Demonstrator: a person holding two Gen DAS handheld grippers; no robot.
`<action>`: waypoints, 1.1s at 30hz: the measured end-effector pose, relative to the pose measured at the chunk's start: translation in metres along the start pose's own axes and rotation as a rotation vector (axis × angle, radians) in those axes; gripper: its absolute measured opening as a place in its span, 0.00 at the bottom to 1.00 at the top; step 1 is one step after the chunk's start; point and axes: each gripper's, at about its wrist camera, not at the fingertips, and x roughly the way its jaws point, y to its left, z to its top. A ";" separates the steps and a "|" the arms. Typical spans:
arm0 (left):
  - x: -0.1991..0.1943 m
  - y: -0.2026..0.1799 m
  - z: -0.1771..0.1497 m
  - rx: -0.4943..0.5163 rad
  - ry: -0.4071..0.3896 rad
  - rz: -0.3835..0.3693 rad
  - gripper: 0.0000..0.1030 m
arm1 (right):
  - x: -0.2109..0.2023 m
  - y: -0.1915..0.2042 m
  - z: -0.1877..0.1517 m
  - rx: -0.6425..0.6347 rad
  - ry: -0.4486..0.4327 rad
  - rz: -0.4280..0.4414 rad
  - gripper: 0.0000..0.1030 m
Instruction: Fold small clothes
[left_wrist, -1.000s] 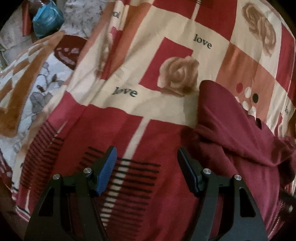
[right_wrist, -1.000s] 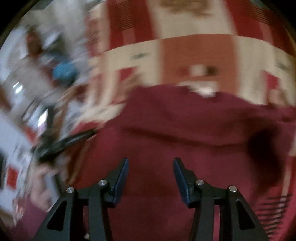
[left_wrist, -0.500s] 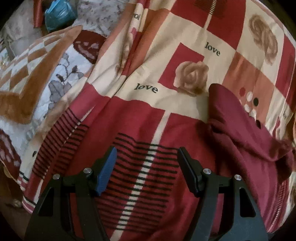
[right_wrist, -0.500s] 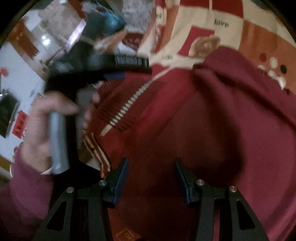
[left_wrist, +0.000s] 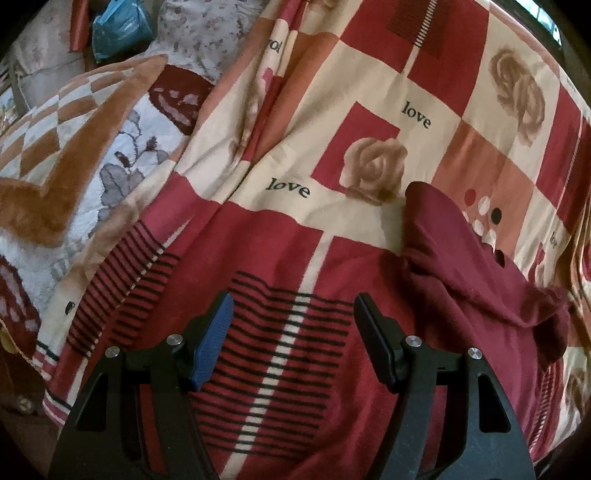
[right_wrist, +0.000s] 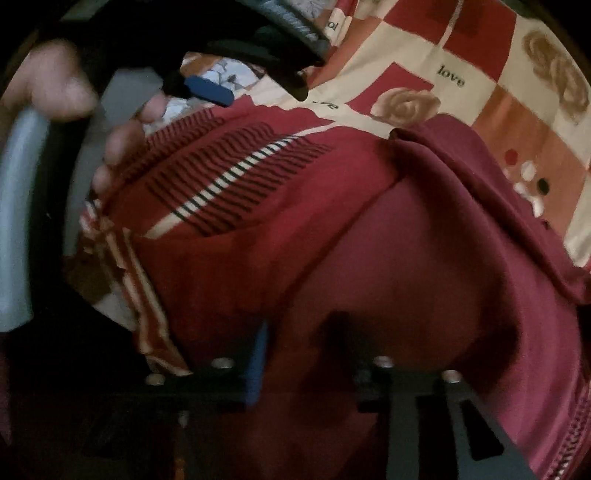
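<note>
On the bed's red-and-cream rose-print bedsheet our crumpled maroon knit garment lies unfolded. Our left tool hovers spread and empty; our right tool spread above its hem. Next, we judge: pinch an edge.

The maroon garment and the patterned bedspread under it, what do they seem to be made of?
Maroon garment: looks like soft matte knit, probably cotton jersey, judging by its limp rounded folds.
Patterned bedspread: seemingly a thin woven printed sheet, smooth with slight sheen and sharp creases; the exact fibre is unclear.
</note>
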 end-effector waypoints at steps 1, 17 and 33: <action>-0.001 0.001 0.001 -0.007 -0.003 -0.004 0.66 | -0.003 -0.006 -0.001 0.027 0.007 0.036 0.13; -0.002 -0.030 -0.001 0.074 -0.032 -0.056 0.66 | -0.032 -0.004 -0.008 0.103 -0.040 0.281 0.05; 0.044 -0.146 -0.029 0.323 0.072 -0.113 0.66 | -0.096 -0.178 -0.055 0.373 -0.160 -0.159 0.57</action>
